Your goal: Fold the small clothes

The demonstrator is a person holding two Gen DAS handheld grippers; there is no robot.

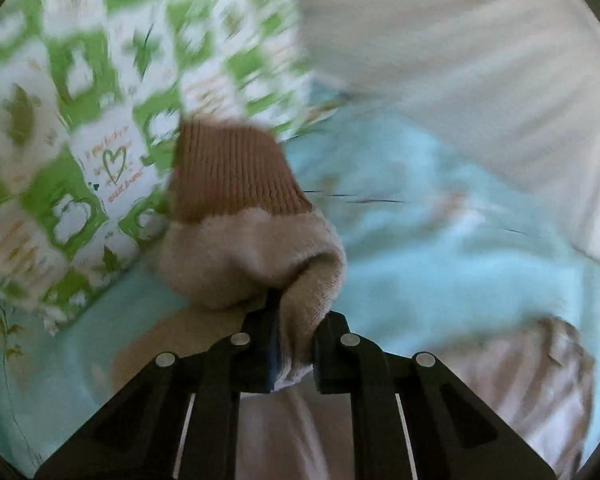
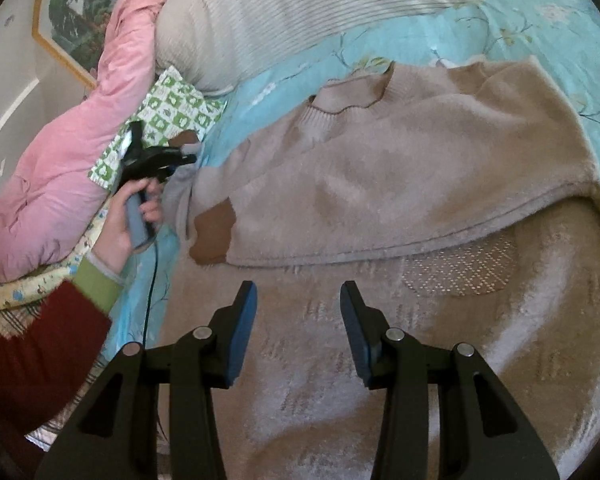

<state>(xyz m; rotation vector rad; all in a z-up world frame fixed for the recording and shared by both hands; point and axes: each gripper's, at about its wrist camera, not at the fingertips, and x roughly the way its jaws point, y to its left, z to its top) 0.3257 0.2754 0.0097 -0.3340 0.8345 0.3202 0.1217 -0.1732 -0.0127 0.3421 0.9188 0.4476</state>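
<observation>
— What does the garment look like, and where is it?

— A fuzzy beige sweater (image 2: 384,168) with darker brown cuffs is lying spread on the bed's turquoise floral sheet (image 2: 540,24).

— And your claws?

— Your left claw (image 1: 294,350) is pinching the sleeve (image 1: 256,264) near its brown cuff. Your right claw (image 2: 298,328) is hanging released over a grey blanket (image 2: 480,360).

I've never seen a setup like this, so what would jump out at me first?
The beige sweater spread over the turquoise bedsheet fills the middle. At its left, the left claw pinches the brown-cuffed sleeve. The right claw hangs open near the hem, with a pink quilt bundled far left.
</observation>
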